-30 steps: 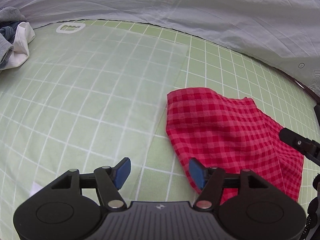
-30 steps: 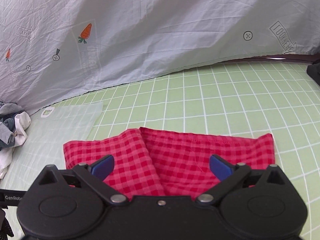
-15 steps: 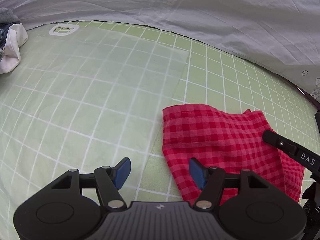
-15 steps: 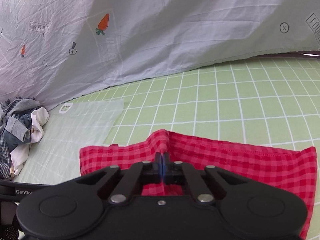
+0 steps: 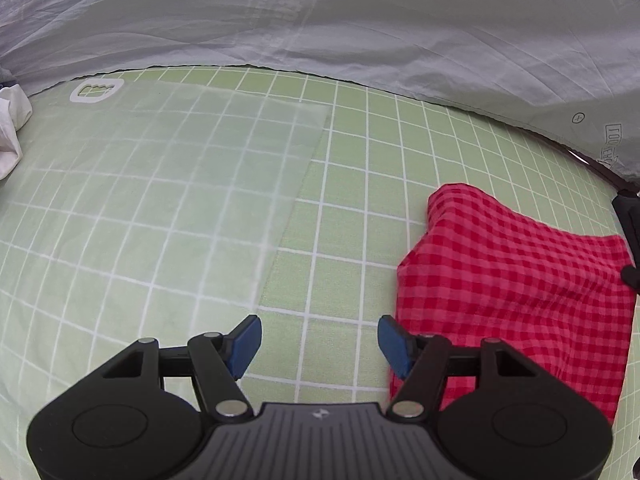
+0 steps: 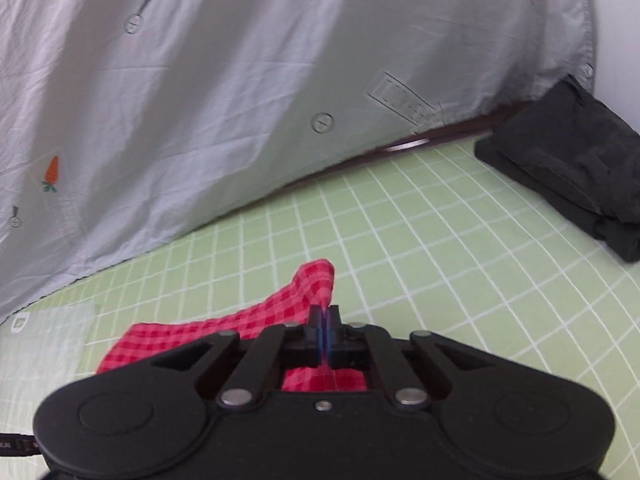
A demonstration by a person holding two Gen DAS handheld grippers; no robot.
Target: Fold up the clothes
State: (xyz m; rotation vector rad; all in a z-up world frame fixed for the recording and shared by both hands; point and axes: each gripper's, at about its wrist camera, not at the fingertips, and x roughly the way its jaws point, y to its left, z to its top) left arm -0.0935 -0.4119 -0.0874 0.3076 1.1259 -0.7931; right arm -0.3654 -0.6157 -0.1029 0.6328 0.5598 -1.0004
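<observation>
Open green mat (image 5: 328,216) is left at centre frame; passage is blocked by the grey sheet (image 5: 360,20) above and black clothes (image 6: 568,164) at upper right.

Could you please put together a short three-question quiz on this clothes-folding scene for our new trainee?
1. True or false: the right gripper is shut on the red checked cloth.
2. What lies between the left gripper's jaws? A) red cloth B) only bare green grid mat C) white garment
3. What dark item sits at the right edge of the right wrist view?

Key:
1. True; the cloth is pinched between the jaws and lifted into a peak.
2. B; the jaws stand apart, beside the cloth's edge.
3. A folded black garment on the mat.
</observation>
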